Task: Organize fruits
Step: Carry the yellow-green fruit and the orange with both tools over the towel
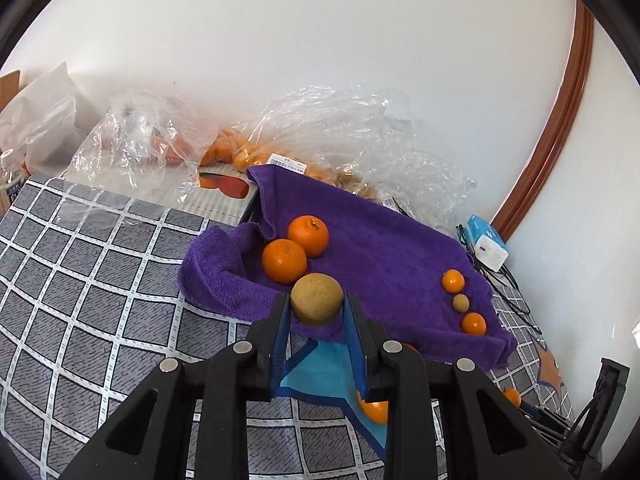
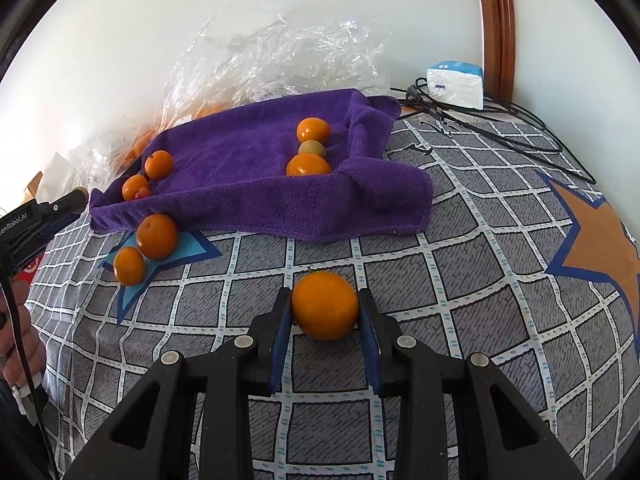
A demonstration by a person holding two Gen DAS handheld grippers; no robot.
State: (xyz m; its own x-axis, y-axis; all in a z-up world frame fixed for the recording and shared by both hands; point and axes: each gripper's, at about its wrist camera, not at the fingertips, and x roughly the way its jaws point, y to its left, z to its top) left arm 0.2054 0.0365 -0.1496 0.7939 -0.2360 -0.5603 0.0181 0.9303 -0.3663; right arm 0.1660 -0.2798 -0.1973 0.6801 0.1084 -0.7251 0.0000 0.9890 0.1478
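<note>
Your left gripper (image 1: pixel 317 307): closed on a brown round fruit (image 1: pixel 316 299), held at the near edge of the purple towel (image 1: pixel 384 240). Your right gripper (image 2: pixel 325 309): clamped on an orange (image 2: pixel 325 306) over the checked bedcover (image 2: pixel 460 280). On the towel: two oranges (image 1: pixel 296 248) at the left fold; a row of two small oranges with a small brown fruit (image 1: pixel 460 303) between them at the right. On the bedcover: two oranges (image 2: pixel 144 248) on a blue star.

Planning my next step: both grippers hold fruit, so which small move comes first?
Probably carry the left gripper, shut on the brown fruit, forward over the purple towel and set it by the small brown fruit. The right gripper's orange sits farther back.
</note>
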